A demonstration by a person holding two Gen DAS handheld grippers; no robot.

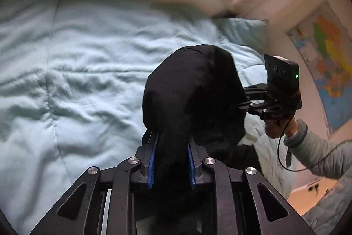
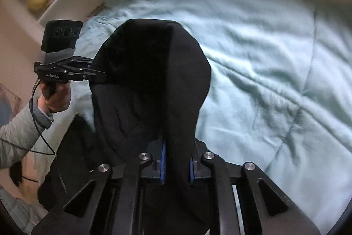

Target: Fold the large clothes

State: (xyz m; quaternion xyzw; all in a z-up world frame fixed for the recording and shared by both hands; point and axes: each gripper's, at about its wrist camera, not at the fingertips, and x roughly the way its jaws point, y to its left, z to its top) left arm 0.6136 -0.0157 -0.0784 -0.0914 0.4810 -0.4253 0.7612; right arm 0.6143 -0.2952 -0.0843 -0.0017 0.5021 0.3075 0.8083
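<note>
The left tool and right tool each pinch the bunched black fabric garment, lifted above the pale-green quilted bed; next, probably, spread it flat for folding.

The left gripper is clamped, blue-padded fingers pinching black cloth; the right gripper is likewise clamped on that cloth; both are held level, side by side, fingers pointing toward each other; grey-sleeved hands grip the handles from below.
</note>
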